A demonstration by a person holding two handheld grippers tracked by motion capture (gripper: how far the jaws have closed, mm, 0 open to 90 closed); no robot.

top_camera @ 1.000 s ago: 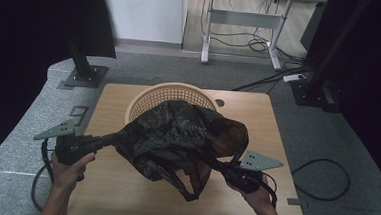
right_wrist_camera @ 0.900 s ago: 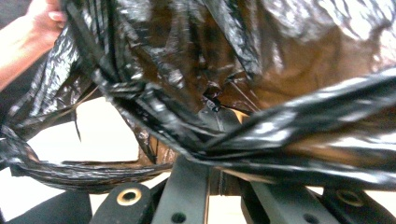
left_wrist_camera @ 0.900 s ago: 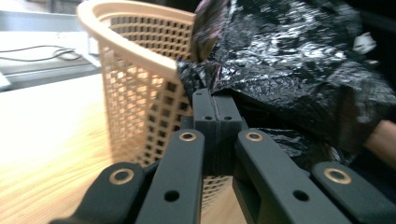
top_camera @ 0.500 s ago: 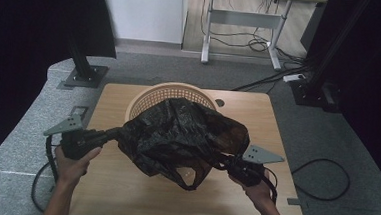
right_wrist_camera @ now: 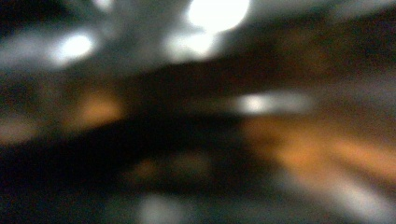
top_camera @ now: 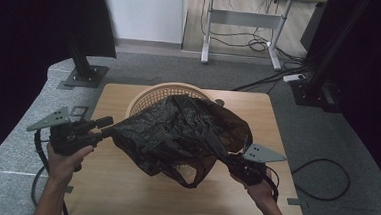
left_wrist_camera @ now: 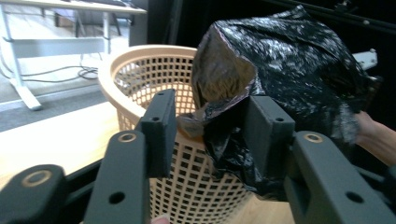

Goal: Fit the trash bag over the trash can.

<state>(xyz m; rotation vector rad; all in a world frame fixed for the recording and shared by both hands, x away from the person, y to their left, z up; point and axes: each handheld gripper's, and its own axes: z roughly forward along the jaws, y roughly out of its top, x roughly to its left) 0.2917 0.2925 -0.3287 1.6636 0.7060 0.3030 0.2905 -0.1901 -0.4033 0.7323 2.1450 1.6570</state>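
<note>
Black plastic bag hangs mid-frame over the basket. Left tongs have just been opening, bag edge loose between the spread jaws. Right tongs, lower right, pinch the bag.

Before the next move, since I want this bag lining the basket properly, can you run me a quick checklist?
1. Right claw shut on the bag: ok.
2. Left claw gripping the bag: not ok; its jaws have just been opening, film loose between them.
3. Bag over the basket: ok, draped across it.
4. Bag mouth spread around the rim: not ok.
5. Basket upright on the table: ok.
</note>
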